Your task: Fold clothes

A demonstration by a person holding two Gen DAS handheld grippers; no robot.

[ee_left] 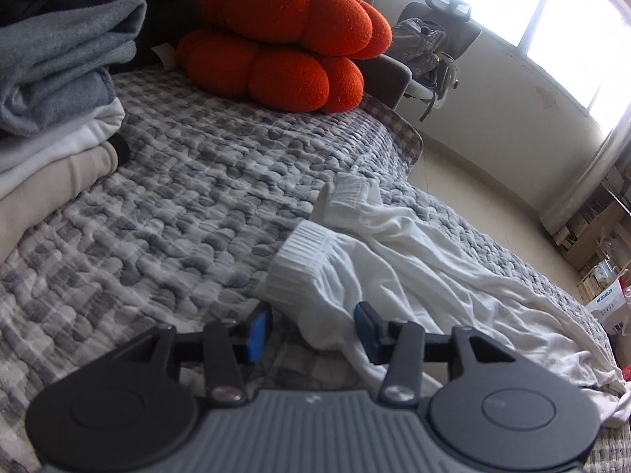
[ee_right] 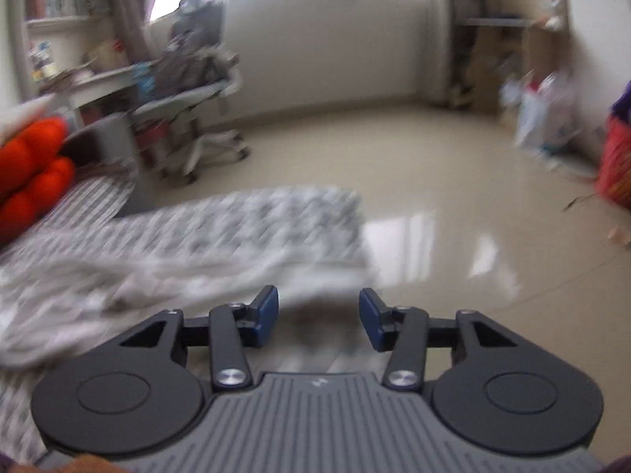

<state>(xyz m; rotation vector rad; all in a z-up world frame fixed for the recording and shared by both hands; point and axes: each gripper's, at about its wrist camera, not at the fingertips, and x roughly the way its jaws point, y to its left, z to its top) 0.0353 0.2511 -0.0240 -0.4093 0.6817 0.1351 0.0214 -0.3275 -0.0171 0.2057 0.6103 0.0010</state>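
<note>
Left wrist view: left hand-held gripper (ee_left: 313, 329) stands partly open, a fold of the white garment (ee_left: 414, 272) between its pads, contact unclear. The garment lies on the quilted bed (ee_left: 177, 197). Folded clothes (ee_left: 51, 90) are cut off at left; orange cushions (ee_left: 284, 47) sit behind.

Right wrist view: heavily blurred. Right hand-held gripper (ee_right: 318, 317) is partly open, empty, over the bed's edge. Only this view shows the glossy floor (ee_right: 453, 181).

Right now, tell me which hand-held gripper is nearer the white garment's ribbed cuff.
Left. The left hand-held gripper sits right at the ribbed cuff; the right hand-held gripper is over the bed's edge, no cuff in its view.
</note>
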